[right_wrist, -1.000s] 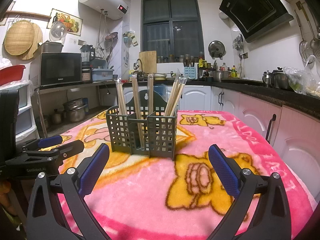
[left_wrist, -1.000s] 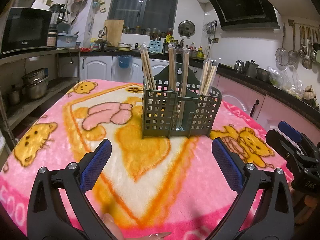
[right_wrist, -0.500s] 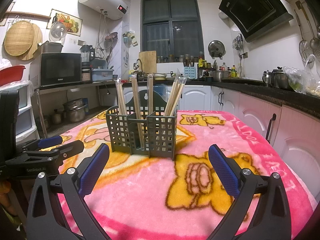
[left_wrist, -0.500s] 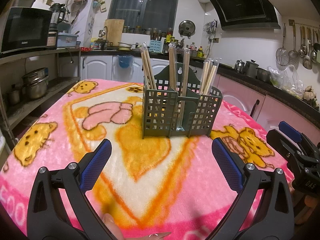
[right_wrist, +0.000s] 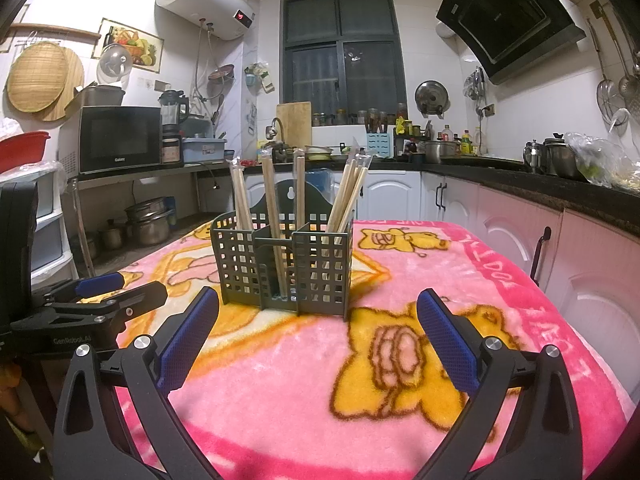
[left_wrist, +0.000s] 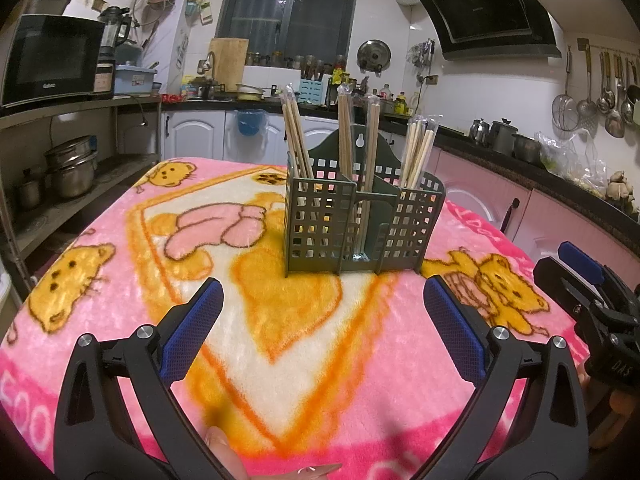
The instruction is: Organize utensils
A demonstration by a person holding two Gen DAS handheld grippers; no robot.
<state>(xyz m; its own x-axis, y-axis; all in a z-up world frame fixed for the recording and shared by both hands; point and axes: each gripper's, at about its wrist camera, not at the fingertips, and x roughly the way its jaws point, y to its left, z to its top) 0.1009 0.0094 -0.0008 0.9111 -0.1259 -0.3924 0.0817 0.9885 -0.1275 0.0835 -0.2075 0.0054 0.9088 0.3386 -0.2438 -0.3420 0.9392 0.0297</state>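
Observation:
A dark green slotted utensil holder (left_wrist: 362, 220) (right_wrist: 285, 262) stands upright on the pink cartoon blanket (left_wrist: 280, 340) (right_wrist: 400, 320). Wrapped wooden chopsticks (left_wrist: 298, 136) (right_wrist: 348, 196) stick up from its left, middle and right compartments. My left gripper (left_wrist: 320, 316) is open, low over the blanket, a short way in front of the holder, with nothing between its blue pads. My right gripper (right_wrist: 316, 320) is open too, facing the holder from its right front, empty. Each gripper shows in the other's view: the right gripper (left_wrist: 588, 292) at the right edge, the left gripper (right_wrist: 104, 296) at the left edge.
The blanket covers a table (right_wrist: 540, 320) in a kitchen. White and pink cabinets (right_wrist: 520, 232) under a dark counter run along the right. A shelf with a microwave (right_wrist: 120, 138) and pots (left_wrist: 72, 168) stands on the left. A fingertip (left_wrist: 218, 444) shows at the bottom edge.

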